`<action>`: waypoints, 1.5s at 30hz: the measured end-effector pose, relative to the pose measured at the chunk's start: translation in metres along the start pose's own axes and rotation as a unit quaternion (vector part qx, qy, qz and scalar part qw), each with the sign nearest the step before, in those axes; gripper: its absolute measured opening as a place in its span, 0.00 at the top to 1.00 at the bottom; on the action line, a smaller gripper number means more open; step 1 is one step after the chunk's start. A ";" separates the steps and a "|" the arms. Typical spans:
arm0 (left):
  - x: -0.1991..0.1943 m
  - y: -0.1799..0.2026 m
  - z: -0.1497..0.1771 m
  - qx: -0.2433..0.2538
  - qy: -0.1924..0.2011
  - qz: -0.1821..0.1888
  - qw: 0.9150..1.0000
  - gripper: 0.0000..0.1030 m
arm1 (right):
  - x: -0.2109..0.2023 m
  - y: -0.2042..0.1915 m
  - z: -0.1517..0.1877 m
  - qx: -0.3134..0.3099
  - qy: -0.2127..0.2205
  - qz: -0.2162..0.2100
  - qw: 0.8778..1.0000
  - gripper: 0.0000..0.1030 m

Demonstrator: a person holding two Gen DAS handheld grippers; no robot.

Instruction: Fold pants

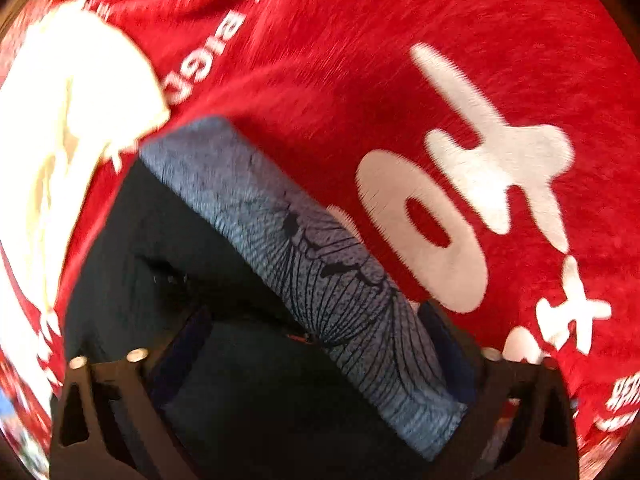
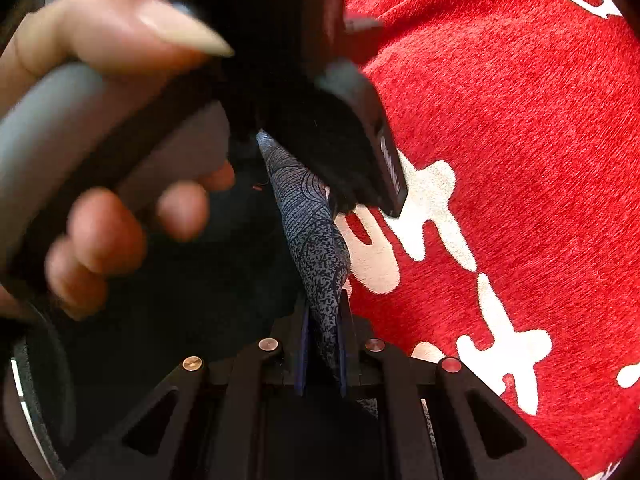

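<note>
- The pants (image 1: 224, 380) are dark, with a grey patterned waistband (image 1: 320, 264), and lie on a red blanket with white lettering (image 1: 400, 60).
- The left gripper (image 1: 316, 340) points down over the waistband; its jaws stand wide apart on either side of the band, pads not clearly pressing on it. This view is motion-blurred.
- The right gripper (image 2: 324, 344) is clamped shut on the waistband (image 2: 316, 240), which rises between its fingers as a pinched ridge.
- In the right wrist view the person's hand (image 2: 100, 128) and the left gripper's body fill the upper left, hiding much of the pants.
- A cream cloth (image 1: 68, 112) is cut off at the left edge.
</note>
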State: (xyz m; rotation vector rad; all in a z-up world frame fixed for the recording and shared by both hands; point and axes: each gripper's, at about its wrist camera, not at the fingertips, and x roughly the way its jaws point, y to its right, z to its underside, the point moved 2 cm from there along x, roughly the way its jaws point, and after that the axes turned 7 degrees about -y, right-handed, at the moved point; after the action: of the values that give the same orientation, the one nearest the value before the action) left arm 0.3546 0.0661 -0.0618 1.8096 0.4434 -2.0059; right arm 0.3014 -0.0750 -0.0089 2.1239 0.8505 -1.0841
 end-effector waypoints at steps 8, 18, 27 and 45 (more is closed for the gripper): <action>-0.012 -0.025 0.012 -0.013 0.017 0.028 0.999 0.72 | 0.002 0.000 0.005 0.000 0.004 -0.012 1.000 0.87; -0.084 -0.060 0.099 0.059 0.128 0.122 0.982 0.81 | -0.058 -0.035 0.023 0.039 0.039 0.016 0.998 0.88; -0.094 -0.134 0.195 0.087 0.174 0.187 0.963 0.81 | -0.106 -0.113 0.057 0.023 0.042 0.073 0.996 0.88; -0.068 -0.188 0.233 0.109 0.170 0.268 0.942 0.81 | -0.112 -0.186 0.079 -0.016 -0.019 0.123 0.992 0.87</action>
State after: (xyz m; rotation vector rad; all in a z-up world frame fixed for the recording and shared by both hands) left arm 0.0653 0.1217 0.0253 2.1314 -0.1812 -1.4179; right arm 0.0724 -0.0495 0.0071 2.1083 0.5655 -0.9719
